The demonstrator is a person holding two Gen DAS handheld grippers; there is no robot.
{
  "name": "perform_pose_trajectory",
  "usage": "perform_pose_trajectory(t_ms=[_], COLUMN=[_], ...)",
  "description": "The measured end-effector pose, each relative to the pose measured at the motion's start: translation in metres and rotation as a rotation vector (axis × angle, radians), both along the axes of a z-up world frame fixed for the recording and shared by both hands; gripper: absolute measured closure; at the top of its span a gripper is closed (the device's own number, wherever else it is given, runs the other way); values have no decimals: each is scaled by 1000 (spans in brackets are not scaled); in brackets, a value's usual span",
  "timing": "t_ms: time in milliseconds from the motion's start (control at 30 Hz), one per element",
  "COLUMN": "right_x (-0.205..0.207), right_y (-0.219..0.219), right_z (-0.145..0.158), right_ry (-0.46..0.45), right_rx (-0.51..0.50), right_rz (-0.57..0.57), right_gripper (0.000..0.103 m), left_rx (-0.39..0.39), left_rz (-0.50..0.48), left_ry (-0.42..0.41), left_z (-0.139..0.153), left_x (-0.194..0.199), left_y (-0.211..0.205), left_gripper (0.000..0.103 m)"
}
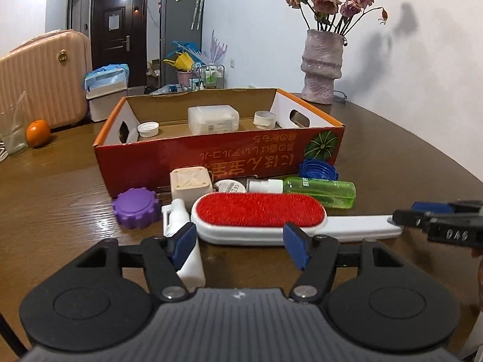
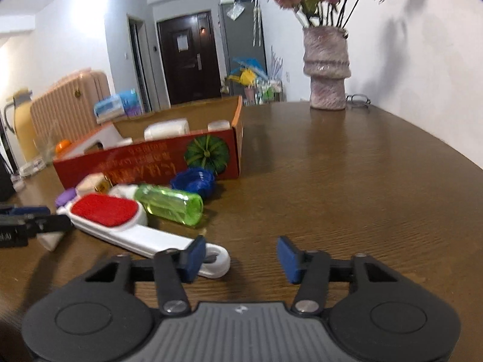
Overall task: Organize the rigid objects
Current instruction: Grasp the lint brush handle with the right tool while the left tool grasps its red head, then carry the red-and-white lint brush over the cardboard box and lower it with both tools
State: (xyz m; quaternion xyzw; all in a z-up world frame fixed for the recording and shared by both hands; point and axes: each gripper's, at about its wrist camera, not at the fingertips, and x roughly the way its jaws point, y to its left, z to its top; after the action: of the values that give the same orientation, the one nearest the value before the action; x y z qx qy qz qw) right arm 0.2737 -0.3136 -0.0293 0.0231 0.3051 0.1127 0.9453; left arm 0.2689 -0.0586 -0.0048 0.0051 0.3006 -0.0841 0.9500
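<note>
Across the bottom of the left wrist view, the left gripper (image 1: pixel 238 246) has its jaws spread wide with nothing between them, its blue pads (image 1: pixel 184 242) in front of the near edge of the lint brush (image 1: pixel 262 217), whose red bristle face lies up on the wooden table (image 1: pixel 392 163). A white spray bottle (image 1: pixel 184 241) at lower centre is partly hidden behind the left pad. At the right edge, the right gripper (image 1: pixel 422 214) comes into frame only in part, at the tip of the brush handle; its jaws cannot be judged from this side. Behind the brush, a purple cap (image 1: pixel 136 208), a beige block (image 1: pixel 190 185), a green bottle (image 1: pixel 320 191) and a blue lid (image 1: pixel 317 170) sit along the front wall of the red cardboard box (image 1: pixel 211 157); a round white item between block and bottle is mostly covered. Inside the box are a white container (image 1: pixel 213 119) and two white caps. Low in the right wrist view, which is blurred, the right gripper (image 2: pixel 238 255) also stands with jaws apart, its left pad (image 2: pixel 193 258) covering part of the handle's looped end of the lint brush (image 2: pixel 142 229), though contact is unclear. At the left edge, the left gripper (image 2: pixel 27 226) is cut off.
</note>
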Motion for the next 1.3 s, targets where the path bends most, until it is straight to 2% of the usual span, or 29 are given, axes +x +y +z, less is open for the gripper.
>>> perform_pose_trajectory(t_ms=[33, 133, 233, 300, 500, 600, 700, 767, 833, 933, 1033, 1100, 1233, 1300], right_x=[2, 3, 7, 12, 20, 25, 27, 23, 13, -12, -48, -75, -118, -135], right_y=[0, -2, -8, -16, -28, -35, -43, -41, -33, -28, -29, -28, -21, -18], right_z=[-2, -2, 0, 2, 0, -2, -4, -4, -2, 0, 7, 15, 35, 45], right_ry=[11, 12, 1, 7, 25, 40, 72, 71, 50, 16, -32, -75, -155, -186], right_rx=[-9, -20, -79, -87, -20, 36, 145, 150, 99, 98, 131, 143, 131, 131], right_rz=[11, 40, 1, -23, -9, -12, 3, -6, -21, -47, -80, -90, -89, -80], right_gripper=[68, 68, 67, 72, 74, 75, 91, 91, 90, 90, 90, 90, 90, 90], left_rx=[2, 21, 13, 1, -59, -137, -190, -211, -231, -238, -290, -309, -293, -292], left_rz=[-3, -14, -30, -39, -58, -33, 6, 31, 59, 87, 93, 104, 109, 100], left_ry=[-5, -21, -12, 6, 31, 52, 42, 33, 6, -25, -44, -99, -230, -266], left_z=[0, -1, -4, -7, -14, -17, -18, -17, -18, -19, -12, -1, 23, 35], left_x=[2, 8, 13, 15, 19, 24, 17, 10, -2, -28, -60, -88, -142, -161], left_y=[-1, -6, -10, -13, -17, -10, -7, -6, -5, -4, 2, 4, 3, 7], left_gripper=[34, 31, 31, 31, 32, 31, 33, 38, 46, 46, 47, 47, 47, 47])
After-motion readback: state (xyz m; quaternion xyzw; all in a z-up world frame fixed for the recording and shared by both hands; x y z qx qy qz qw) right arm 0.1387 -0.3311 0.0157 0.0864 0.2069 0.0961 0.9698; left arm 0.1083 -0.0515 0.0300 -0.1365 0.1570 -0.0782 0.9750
